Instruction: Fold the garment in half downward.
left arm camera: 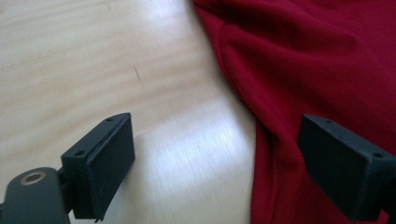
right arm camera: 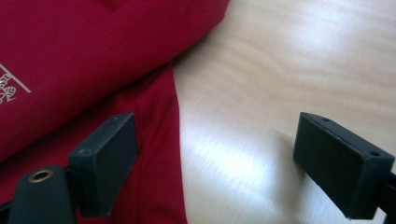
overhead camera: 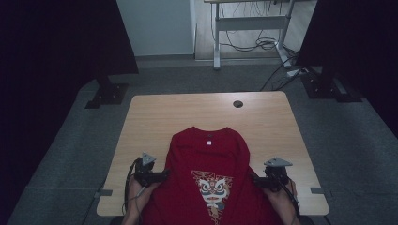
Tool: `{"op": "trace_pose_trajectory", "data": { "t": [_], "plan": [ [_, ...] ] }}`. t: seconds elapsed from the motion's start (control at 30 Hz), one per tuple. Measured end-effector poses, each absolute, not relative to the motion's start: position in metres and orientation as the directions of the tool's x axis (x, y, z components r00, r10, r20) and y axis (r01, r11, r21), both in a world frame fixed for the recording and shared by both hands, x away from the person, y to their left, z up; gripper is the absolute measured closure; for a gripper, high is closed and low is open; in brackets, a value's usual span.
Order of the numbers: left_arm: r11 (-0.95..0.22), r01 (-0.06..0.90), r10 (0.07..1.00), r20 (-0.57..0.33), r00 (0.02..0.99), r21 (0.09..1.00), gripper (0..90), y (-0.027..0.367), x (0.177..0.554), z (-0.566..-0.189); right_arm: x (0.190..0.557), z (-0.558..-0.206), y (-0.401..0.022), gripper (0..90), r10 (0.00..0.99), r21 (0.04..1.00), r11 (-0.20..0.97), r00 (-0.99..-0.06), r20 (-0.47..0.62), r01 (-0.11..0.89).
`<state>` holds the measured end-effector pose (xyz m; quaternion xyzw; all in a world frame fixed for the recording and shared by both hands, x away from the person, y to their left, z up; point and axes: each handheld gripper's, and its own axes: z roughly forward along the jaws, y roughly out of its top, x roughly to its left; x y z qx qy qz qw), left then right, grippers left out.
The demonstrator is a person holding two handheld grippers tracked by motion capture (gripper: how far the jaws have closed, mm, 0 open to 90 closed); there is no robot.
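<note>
A red shirt (overhead camera: 209,173) lies flat in the lower middle of the high view, between the left tool (overhead camera: 165,176) at its lower-left edge and the right tool (overhead camera: 255,180) at its lower-right edge. Both tools stand spread: in the left gripper view the shirt's side hem (left arm camera: 266,154) runs between the jaws with nothing pinched, and likewise the hem (right arm camera: 166,140) in the right gripper view. The shirt's long axis runs up the frame, collar toward the top, printed mask face (overhead camera: 211,190) upward. It rests on a pale wooden table (overhead camera: 159,117) over grey carpet (overhead camera: 70,154), with a desk frame and cables (overhead camera: 253,42) at the top
</note>
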<state>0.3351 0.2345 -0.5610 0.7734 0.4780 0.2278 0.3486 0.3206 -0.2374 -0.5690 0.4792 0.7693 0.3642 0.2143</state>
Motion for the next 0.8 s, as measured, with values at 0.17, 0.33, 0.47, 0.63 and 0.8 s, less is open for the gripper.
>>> {"op": "trace_pose_trajectory", "data": {
  "t": [0.17,0.33,0.47,0.63,0.8],
  "plan": [
    [-0.3,0.58,0.898,0.019,0.44,0.757,11.9,0.236,0.322,-0.562,0.303,-0.57,-0.237,14.9,0.887,0.768,0.283,-0.462,0.019,0.575],
    [-0.304,0.578,0.893,0.015,0.45,0.758,11.2,0.237,0.321,-0.562,0.298,-0.57,-0.237,14.8,0.883,0.767,0.287,-0.468,0.02,0.574],
    [-0.314,0.591,0.884,0.002,0.467,0.743,11.1,0.237,0.331,-0.556,0.298,-0.57,-0.237,14.8,0.883,0.767,0.287,-0.468,0.02,0.574],
    [-0.318,0.581,0.882,0.009,0.471,0.749,11.2,0.232,0.34,-0.549,0.298,-0.57,-0.237,14.7,0.883,0.767,0.287,-0.468,0.02,0.574],
    [-0.315,0.578,0.874,-0.007,0.485,0.753,10.9,0.218,0.359,-0.538,0.298,-0.57,-0.237,14.7,0.883,0.767,0.287,-0.468,0.02,0.574]
  ]
}}
